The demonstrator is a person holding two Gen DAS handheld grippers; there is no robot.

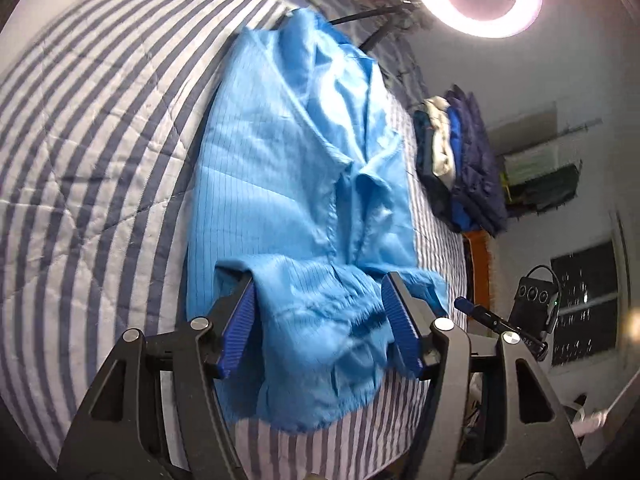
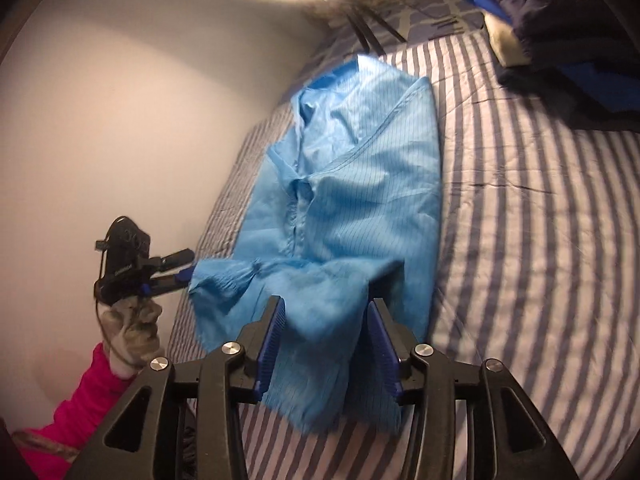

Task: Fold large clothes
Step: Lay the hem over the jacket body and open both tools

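Across most of both views: striped bed (image 1: pixel 80 160), quilted, carrying everything. Down its length, near the wall-side edge: pale blue garment (image 1: pixel 280 160), a big pin-striped coat or gown, lying front up with collar at the far end and hem at the near end. Looks already narrowed to a long strip, side panels seemingly turned in towards the rumpled centre seam, though hard to be sure. Not yet folded crosswise; far half flat on the bed, near end bunched and apparently raised.

Further off, on the right-hand part of the bed and well apart from the coat: pile of clothes (image 1: pixel 460 168), dark, cream and blue, probably done already.

At the near end: left claw (image 1: pixel 320 284), fingers set wide, cloth filling the gap and touching both pads; right claw (image 2: pixel 326 304) just beside it, likewise wide with hem cloth between. Firmness of either grip impossible to judge. Gathered cuff (image 2: pixel 224 276) reaching towards the left claw, seen side-on from the right wrist.

Judged about midway: lengthwise tidying likely finished, hem-to-collar folds and stacking left.
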